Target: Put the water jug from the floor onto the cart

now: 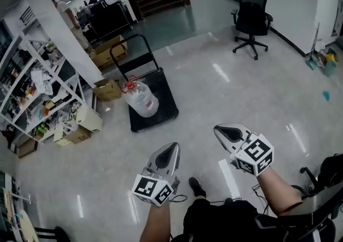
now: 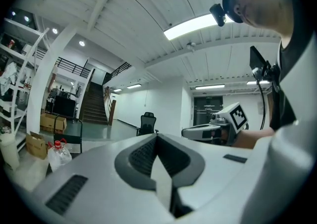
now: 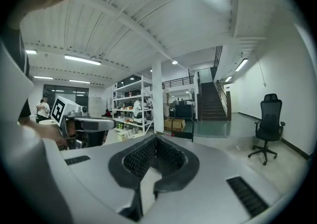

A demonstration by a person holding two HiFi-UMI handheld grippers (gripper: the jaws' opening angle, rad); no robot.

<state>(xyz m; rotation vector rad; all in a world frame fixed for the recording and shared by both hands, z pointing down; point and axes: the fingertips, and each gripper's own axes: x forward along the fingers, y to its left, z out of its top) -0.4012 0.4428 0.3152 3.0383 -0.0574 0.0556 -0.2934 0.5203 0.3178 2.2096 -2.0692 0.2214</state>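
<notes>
Water jug (image 1: 142,99) is gripped by neither the left gripper (image 1: 171,148) nor the right gripper (image 1: 220,129), both seen with jaws closed together on nothing, and is found well ahead of them, clear-bodied, rounded, red-capped, tilted on the black cart (image 1: 167,99).

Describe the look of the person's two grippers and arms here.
Both the left gripper and right gripper are light grey tapered shells with black ribbed pads, each carrying a white cube of black square markers. Forearms are unsleeved; dark clothing below.
</notes>
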